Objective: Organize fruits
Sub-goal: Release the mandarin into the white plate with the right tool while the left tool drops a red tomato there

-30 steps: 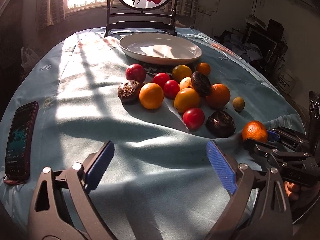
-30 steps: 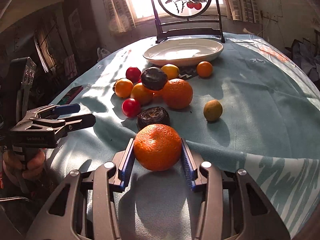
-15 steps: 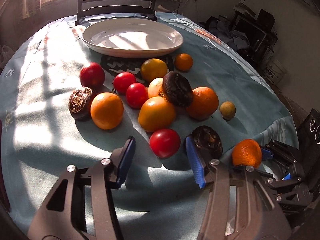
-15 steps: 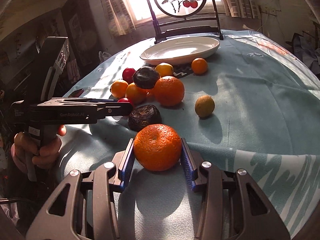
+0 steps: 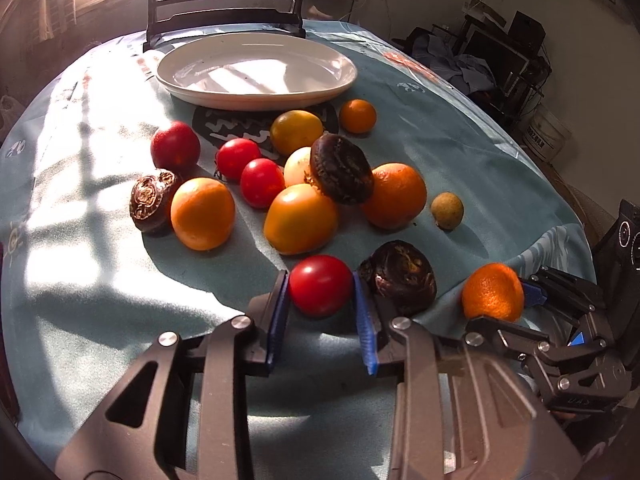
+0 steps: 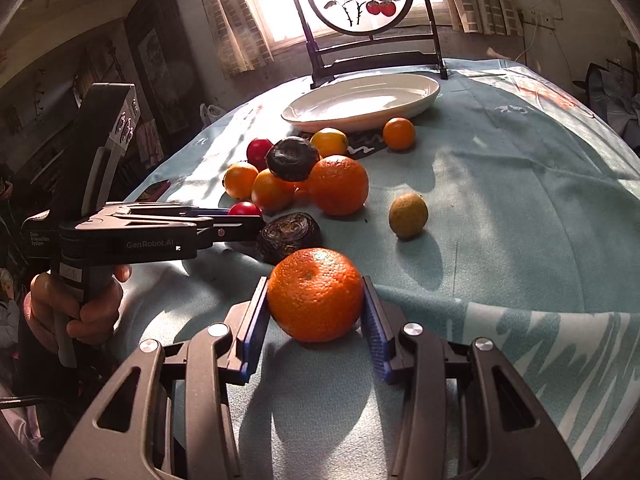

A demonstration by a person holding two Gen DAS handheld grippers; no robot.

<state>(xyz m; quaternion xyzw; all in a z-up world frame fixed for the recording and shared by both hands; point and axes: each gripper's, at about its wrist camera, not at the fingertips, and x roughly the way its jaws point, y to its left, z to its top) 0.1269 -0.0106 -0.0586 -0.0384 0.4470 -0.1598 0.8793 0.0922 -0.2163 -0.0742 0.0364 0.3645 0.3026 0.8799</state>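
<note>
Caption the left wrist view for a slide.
Left gripper closes around a red tomato while the white plate waits.

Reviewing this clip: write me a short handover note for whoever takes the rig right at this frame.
Left gripper: shut on the red tomato, which sits on the cloth beside a dark wrinkled fruit.
Right gripper: shut on the mandarin at the table's near edge, not lifted.
White plate: holds nothing.
Done: both fruits gripped.
Left: carry both to the plate, probably, then the rest of the pile, including the small green fruit.
</note>
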